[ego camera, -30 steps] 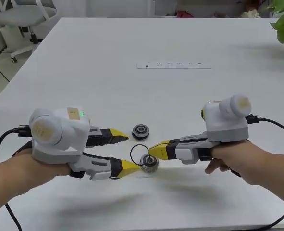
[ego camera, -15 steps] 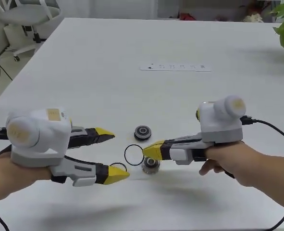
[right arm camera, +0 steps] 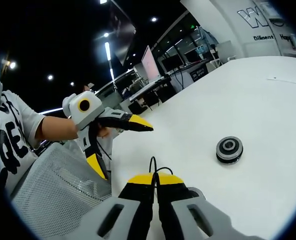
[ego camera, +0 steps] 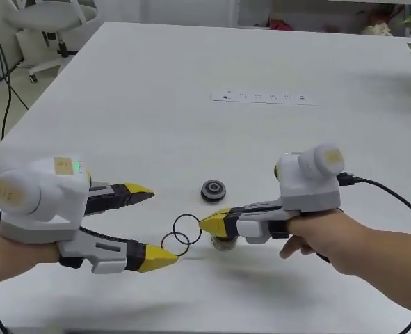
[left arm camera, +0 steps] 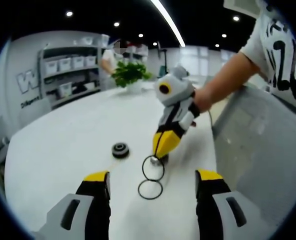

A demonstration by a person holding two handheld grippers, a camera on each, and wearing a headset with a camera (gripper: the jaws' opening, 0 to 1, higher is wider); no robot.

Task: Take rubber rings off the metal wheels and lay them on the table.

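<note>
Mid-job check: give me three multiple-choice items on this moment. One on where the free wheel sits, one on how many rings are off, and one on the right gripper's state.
1. Where is the wheel that stands apart?
A. on the table, beyond the gripper tips
B. between the left gripper's jaws
C. on the chair

2. How many black rubber rings are off the wheels?
A. one
B. two
C. four

3. The right gripper is:
A. wide open
B. shut on a rubber ring
C. shut on a wheel

Answers:
1 A: the metal wheel stands on the table, clear of both grippers.
2 B: the held ring is at the right gripper's tip, and a second ring lies flat beside it.
3 B: in the right gripper view the jaws are closed, with the thin black ring pinched between them.
</note>
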